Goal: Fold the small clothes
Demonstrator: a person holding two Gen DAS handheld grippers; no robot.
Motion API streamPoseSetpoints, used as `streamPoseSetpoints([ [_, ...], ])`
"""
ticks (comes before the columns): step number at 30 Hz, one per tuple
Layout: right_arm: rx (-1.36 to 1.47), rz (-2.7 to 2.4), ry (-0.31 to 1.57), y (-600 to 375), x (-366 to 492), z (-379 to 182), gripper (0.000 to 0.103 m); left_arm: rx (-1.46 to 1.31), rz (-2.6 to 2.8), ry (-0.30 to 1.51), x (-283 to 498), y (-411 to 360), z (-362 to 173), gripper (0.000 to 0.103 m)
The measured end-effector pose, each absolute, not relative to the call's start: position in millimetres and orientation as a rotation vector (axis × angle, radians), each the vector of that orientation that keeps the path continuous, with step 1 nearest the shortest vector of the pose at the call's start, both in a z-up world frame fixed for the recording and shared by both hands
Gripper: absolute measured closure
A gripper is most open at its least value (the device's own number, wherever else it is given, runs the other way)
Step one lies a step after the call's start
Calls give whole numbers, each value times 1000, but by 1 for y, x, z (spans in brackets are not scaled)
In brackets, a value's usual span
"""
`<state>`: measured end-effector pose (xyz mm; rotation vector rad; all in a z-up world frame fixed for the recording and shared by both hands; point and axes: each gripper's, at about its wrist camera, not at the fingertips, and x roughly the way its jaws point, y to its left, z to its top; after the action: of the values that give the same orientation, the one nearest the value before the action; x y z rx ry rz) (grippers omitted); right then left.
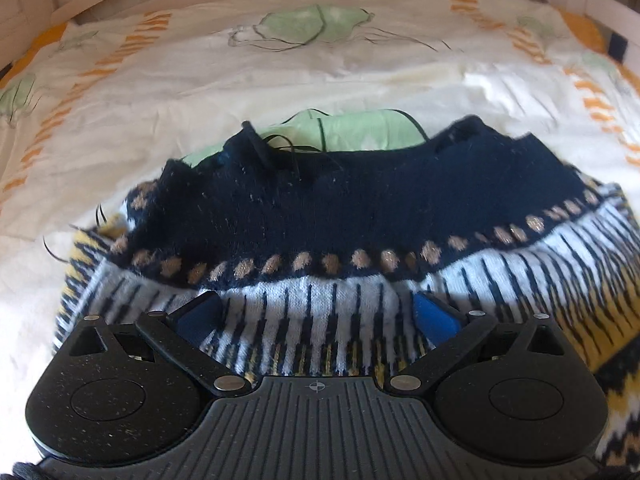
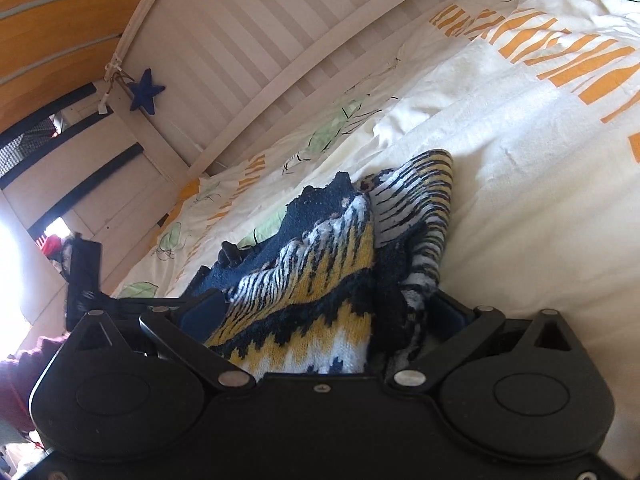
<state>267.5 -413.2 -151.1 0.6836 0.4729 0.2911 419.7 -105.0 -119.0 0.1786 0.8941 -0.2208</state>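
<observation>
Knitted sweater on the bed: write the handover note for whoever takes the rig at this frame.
Left gripper: fingers apart, the sweater bunched between them; a firm clamp cannot be confirmed.
Right gripper: likewise, with a thick bunch of the knit between its fingers.
The sweater is navy, white and yellow, lying crumpled on the duvet near the white bed rail.
Done: both grippers are at the near edge of the fabric.
Left: no neat fold shows yet; likely spread it flat, then fold it.
</observation>
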Motion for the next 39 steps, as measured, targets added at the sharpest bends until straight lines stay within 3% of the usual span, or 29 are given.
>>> streamPoseSetpoints([
  [27,706,314,461,-416,269,-153,0,139,-199,900,414,-101,-109,2],
  [39,714,317,456,-418,269,-153,0,162,-225,912,329,-101,-101,2],
])
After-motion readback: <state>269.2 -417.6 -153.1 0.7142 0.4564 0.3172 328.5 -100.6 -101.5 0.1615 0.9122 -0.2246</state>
